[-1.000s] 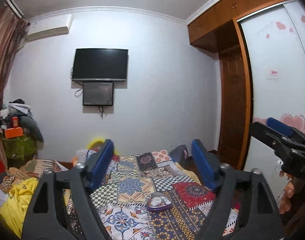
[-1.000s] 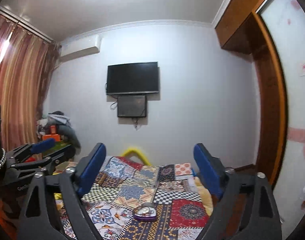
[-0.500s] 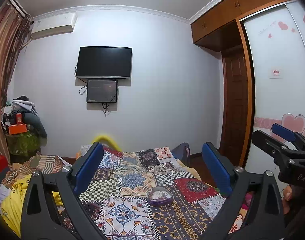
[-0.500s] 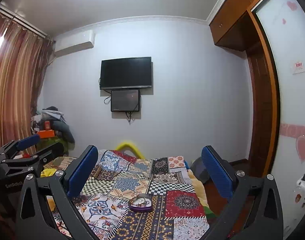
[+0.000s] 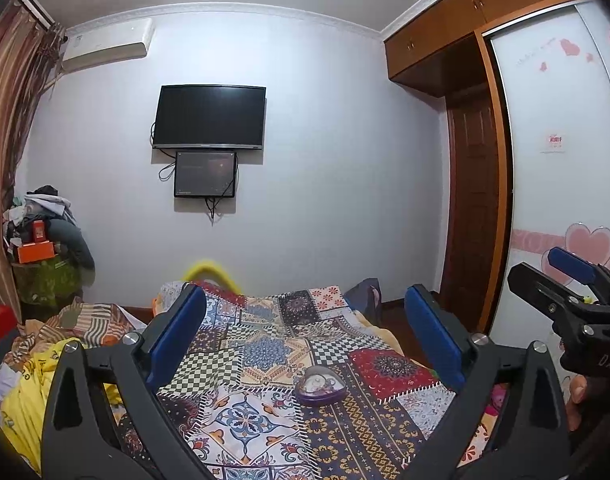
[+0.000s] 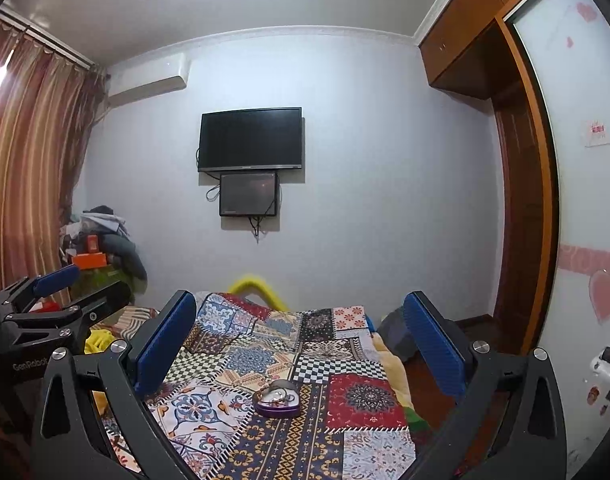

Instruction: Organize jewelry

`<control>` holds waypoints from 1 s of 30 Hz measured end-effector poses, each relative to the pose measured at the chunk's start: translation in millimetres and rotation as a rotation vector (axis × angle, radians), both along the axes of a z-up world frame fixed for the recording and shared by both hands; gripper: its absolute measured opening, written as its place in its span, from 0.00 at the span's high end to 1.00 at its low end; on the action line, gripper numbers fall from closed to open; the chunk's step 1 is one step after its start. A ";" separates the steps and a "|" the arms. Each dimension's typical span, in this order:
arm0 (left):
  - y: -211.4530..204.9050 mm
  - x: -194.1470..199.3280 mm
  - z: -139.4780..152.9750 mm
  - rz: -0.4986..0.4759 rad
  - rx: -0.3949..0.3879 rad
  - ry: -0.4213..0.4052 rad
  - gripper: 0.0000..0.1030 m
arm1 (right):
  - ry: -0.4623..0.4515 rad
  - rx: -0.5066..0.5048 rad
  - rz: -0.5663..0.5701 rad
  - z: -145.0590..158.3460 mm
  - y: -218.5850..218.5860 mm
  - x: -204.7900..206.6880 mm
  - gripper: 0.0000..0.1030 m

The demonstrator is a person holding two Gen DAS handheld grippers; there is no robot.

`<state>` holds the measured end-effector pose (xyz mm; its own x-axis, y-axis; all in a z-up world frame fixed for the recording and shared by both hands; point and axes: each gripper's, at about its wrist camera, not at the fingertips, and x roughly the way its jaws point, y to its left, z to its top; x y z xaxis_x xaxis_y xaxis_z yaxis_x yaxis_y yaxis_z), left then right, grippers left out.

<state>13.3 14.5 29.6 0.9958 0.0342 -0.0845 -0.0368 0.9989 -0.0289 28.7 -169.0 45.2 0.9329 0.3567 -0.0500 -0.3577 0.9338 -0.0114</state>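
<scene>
With both grippers, left [image 5: 305, 344] and right [image 6: 301, 344], wide open and empty, drop level toward the heart box [image 6: 276, 398] on the quilt [image 6: 361, 396] at 6 o'clock, slowly.
</scene>
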 end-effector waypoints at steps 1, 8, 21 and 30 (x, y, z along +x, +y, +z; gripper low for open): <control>-0.4 -0.2 -0.2 -0.001 0.000 -0.001 0.03 | 0.001 -0.002 -0.003 0.3 -0.1 -0.2 0.00; 0.2 0.4 -0.8 -0.010 -0.002 0.003 0.03 | 0.013 -0.006 -0.005 1.4 1.3 -1.6 0.00; 0.7 5.4 -5.0 -0.028 -0.015 0.028 0.03 | 0.031 -0.011 -0.006 2.1 -0.5 0.0 0.00; 3.6 6.1 -5.3 -0.046 -0.026 0.035 0.03 | 0.037 -0.005 -0.011 2.8 -1.8 2.4 0.00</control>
